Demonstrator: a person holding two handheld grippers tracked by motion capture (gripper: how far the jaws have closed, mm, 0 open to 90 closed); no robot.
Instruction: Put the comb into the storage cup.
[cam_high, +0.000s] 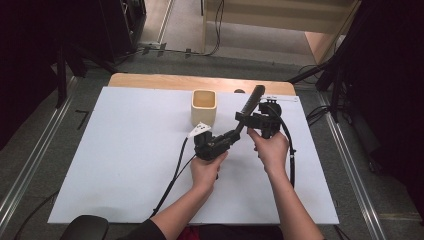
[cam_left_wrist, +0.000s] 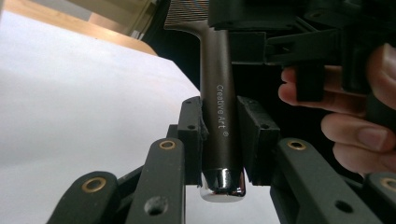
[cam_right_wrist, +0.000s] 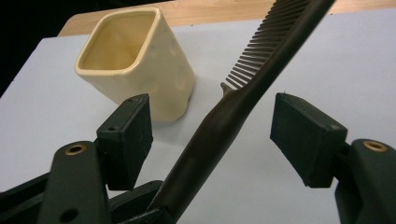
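A dark brown comb with a chrome-capped handle slants up over the white board. My left gripper is shut on its handle end; in the left gripper view the pads clamp both sides of the comb's handle just above the chrome cap. My right gripper sits higher on the handle, near the teeth. In the right gripper view the comb runs between the two pads with a gap on each side, so the right gripper is open around it.
A cream square ceramic cup stands upright on the white board, just left of the comb; it also appears behind the jaws as the cup. A wooden table edge runs behind. Black cables trail toward the person.
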